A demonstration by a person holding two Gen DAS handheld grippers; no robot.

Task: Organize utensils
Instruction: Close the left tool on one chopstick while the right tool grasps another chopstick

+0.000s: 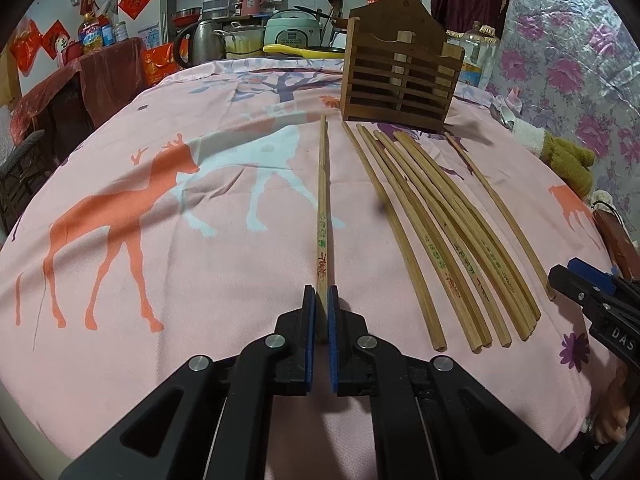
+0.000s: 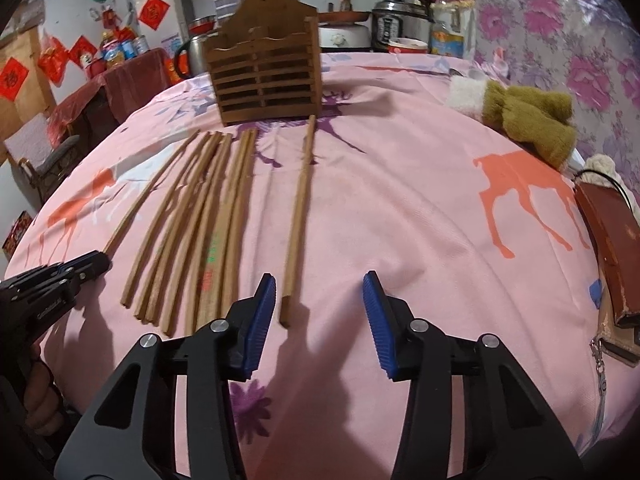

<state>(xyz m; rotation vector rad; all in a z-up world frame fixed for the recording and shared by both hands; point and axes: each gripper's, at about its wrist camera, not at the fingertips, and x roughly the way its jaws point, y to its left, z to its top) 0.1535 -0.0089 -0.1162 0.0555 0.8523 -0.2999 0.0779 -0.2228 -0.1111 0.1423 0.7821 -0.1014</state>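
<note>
My left gripper [image 1: 321, 300] is shut on the near end of a wooden chopstick [image 1: 322, 216] that points away toward the wooden slatted holder [image 1: 400, 80]. Several more chopsticks [image 1: 448, 240] lie in a fan to its right on the pink cloth. In the right wrist view my right gripper [image 2: 319, 292] is open and empty, just above the cloth. A single chopstick [image 2: 298, 216] lies just left of its middle, its near end beside the left pad. The fan of chopsticks [image 2: 200, 224] lies further left, and the holder [image 2: 266, 80] stands behind. The left gripper [image 2: 80, 268] shows at the left edge.
A pink deer-print cloth [image 1: 160, 280] covers the table. Olive and white gloves [image 2: 528, 120] and a brown case [image 2: 612, 248] lie at the right. Pots, a kettle and bottles [image 1: 248, 36] crowd the far edge. The right gripper [image 1: 580, 284] shows at the right edge.
</note>
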